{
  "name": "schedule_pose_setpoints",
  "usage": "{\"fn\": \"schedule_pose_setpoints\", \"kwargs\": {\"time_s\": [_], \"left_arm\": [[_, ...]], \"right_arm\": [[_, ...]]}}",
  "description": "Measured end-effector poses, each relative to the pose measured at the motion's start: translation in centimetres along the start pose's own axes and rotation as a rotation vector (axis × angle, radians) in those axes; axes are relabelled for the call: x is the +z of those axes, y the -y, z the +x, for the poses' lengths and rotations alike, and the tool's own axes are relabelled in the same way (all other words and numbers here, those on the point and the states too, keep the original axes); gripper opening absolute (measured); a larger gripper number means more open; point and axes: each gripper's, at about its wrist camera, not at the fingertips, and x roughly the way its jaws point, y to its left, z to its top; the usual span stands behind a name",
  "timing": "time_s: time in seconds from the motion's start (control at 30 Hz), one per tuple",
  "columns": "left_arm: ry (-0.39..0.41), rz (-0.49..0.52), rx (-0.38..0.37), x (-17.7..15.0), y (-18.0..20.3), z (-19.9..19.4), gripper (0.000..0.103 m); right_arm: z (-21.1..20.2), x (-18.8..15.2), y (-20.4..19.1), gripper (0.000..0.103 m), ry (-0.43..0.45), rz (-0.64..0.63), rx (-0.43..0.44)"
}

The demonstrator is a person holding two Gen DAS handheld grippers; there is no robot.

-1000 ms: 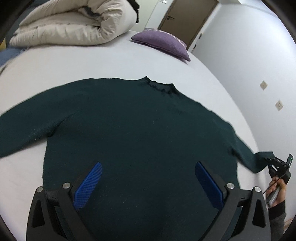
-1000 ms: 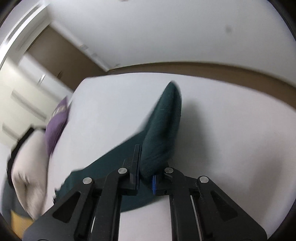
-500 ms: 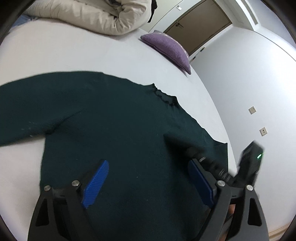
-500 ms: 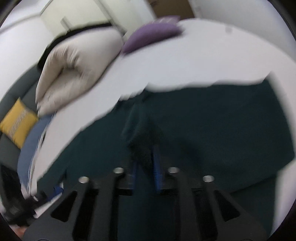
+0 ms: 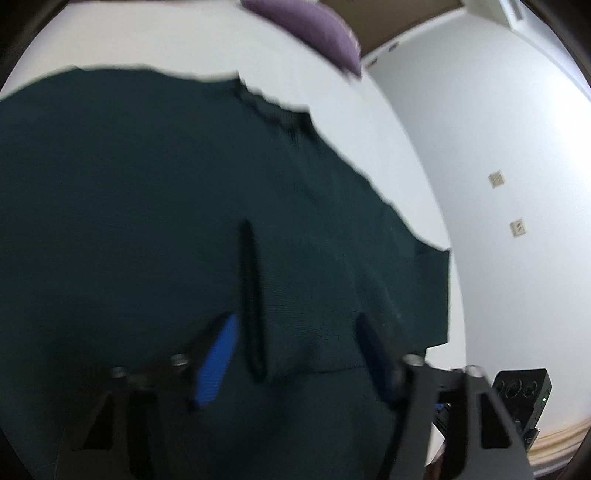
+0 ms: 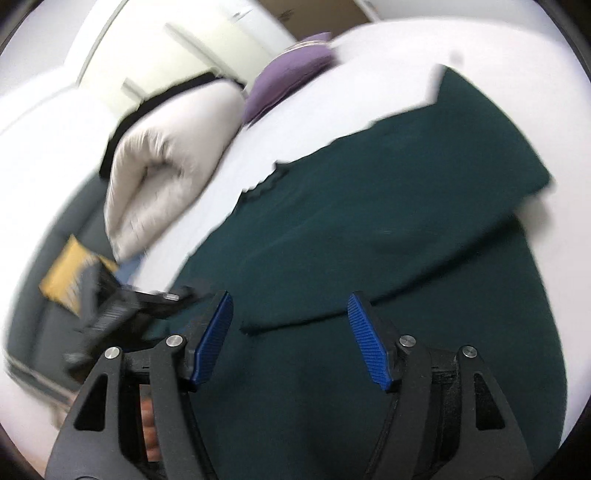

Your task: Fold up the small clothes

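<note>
A dark green long-sleeved sweater (image 5: 147, 221) lies flat on the white bed (image 5: 184, 33), collar (image 5: 273, 107) toward the pillow. Its right sleeve (image 6: 424, 229) is folded across the body, with the cuff (image 6: 258, 326) just ahead of my right gripper. My right gripper (image 6: 290, 332) is open and empty above the cuff. My left gripper (image 5: 299, 354) is open and empty, low over the sweater's body near the folded sleeve end (image 5: 253, 295). The left gripper also shows blurred in the right wrist view (image 6: 122, 306).
A purple pillow (image 6: 288, 77) and a rolled cream duvet (image 6: 166, 166) lie at the head of the bed. A yellow cushion (image 6: 66, 273) sits on a grey sofa to the left. The white wall (image 5: 498, 147) runs along the bed's right edge (image 5: 454, 295).
My right gripper carried the sleeve over the sweater's body, let it go and opened. My left gripper moved lower and rightward over the sweater.
</note>
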Motion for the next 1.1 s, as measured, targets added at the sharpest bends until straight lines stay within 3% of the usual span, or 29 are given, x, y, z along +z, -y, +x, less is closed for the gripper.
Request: {"fn": "schedule_pose_setpoints", "kwargs": {"time_s": [0.07,0.13,0.17,0.2,0.33,0.5,0.67,0.97,1.1], "left_arm": [[0.002,0.006,0.036,0.2,0.5,1.0,0.051],[0.011,0.007,0.068,0.5,0.8,1.2,0.036],[0.011,0.007,0.078,0.6,0.8,1.2,0.02],[0.009,0.006,0.078,0.7,0.7,1.2,0.01],[0.04,0.028,0.065,1.3,1.0,-0.3,0.009],[0.182,0.088,0.08,2.5,1.4,-5.5,0.009],[0.304,0.07,0.147,4.5,-2.0,-9.2,0.008],[0.269,0.047,0.2,5.0,-5.9,-7.0,0.009],[0.245,0.022,0.2,4.8,-7.1,-5.7,0.009]], "right_arm": [[-1.2,0.4,2.1,0.064,0.011,0.064,0.013],[-1.2,0.8,4.0,0.064,0.009,0.112,0.011],[-1.2,0.9,4.8,0.064,0.007,0.134,0.017],[-0.4,0.9,5.0,0.064,0.007,0.149,0.021],[-0.3,0.4,7.1,0.063,0.027,0.187,0.032],[1.9,2.0,7.0,0.063,0.047,0.227,0.04],[1.8,3.5,8.3,0.063,0.063,0.285,0.045],[3.7,7.2,10.4,0.062,0.101,0.415,0.068],[3.1,8.3,12.3,0.056,0.153,0.448,0.051]]}}
